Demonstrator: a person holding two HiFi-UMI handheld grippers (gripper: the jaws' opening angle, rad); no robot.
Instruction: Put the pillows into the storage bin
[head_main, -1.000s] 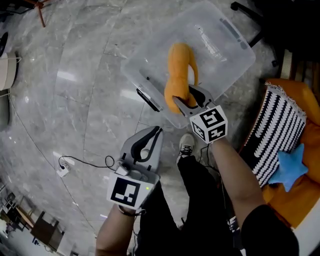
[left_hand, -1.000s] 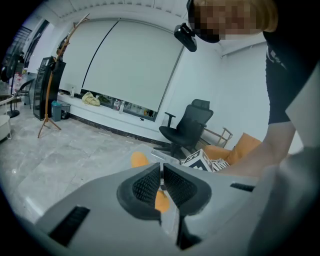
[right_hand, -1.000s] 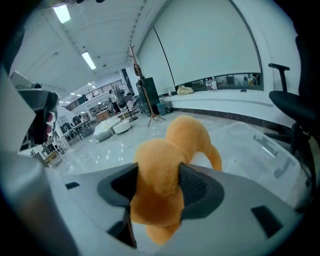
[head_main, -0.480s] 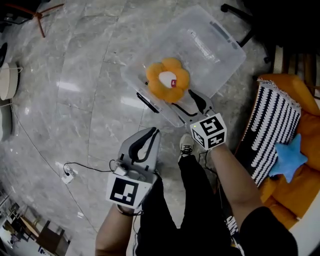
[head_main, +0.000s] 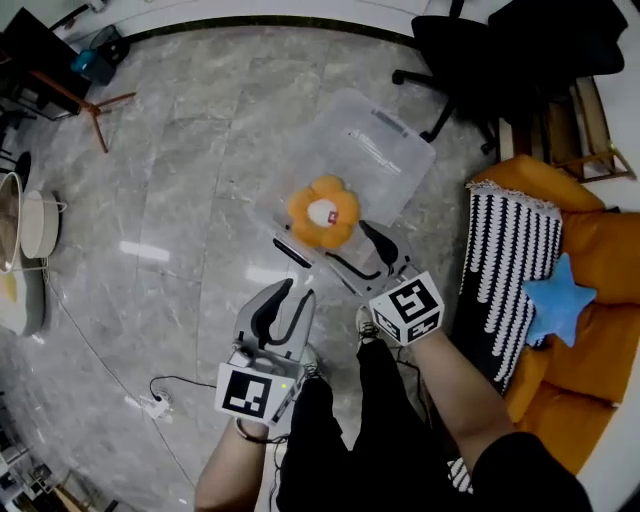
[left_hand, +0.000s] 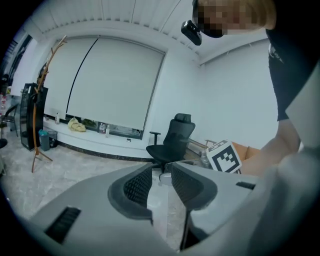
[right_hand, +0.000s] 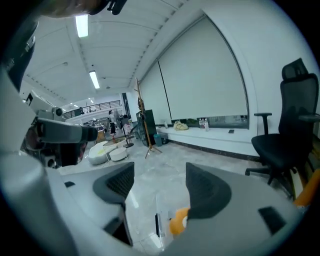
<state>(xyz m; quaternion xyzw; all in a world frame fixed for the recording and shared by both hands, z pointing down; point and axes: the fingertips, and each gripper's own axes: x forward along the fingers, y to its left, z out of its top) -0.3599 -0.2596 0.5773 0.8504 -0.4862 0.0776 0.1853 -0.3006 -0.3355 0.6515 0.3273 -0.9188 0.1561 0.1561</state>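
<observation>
An orange flower-shaped pillow (head_main: 322, 212) lies flat in the clear storage bin (head_main: 385, 140) on the floor. Above the bin's near edge, my right gripper (head_main: 362, 247) is open and empty; its jaws have just been opening. In the right gripper view the pillow (right_hand: 177, 221) shows low between the parted fingers (right_hand: 157, 187). My left gripper (head_main: 283, 303) hangs lower left of the bin. Its jaws have just been opening too, with a narrow gap and nothing between them (left_hand: 160, 185). A black-and-white striped pillow (head_main: 505, 270) and a blue star pillow (head_main: 555, 300) rest on the sofa.
An orange sofa (head_main: 590, 350) fills the right side. A black office chair (head_main: 480, 50) stands behind the bin. A thin-legged stand (head_main: 80, 100) and round white furniture (head_main: 40, 225) are at the left. A cable with a plug (head_main: 155, 405) lies on the marble floor.
My right gripper let go of the orange pillow, which dropped flat into the bin. Both grippers rose away from the bin. The left jaws parted slightly.
</observation>
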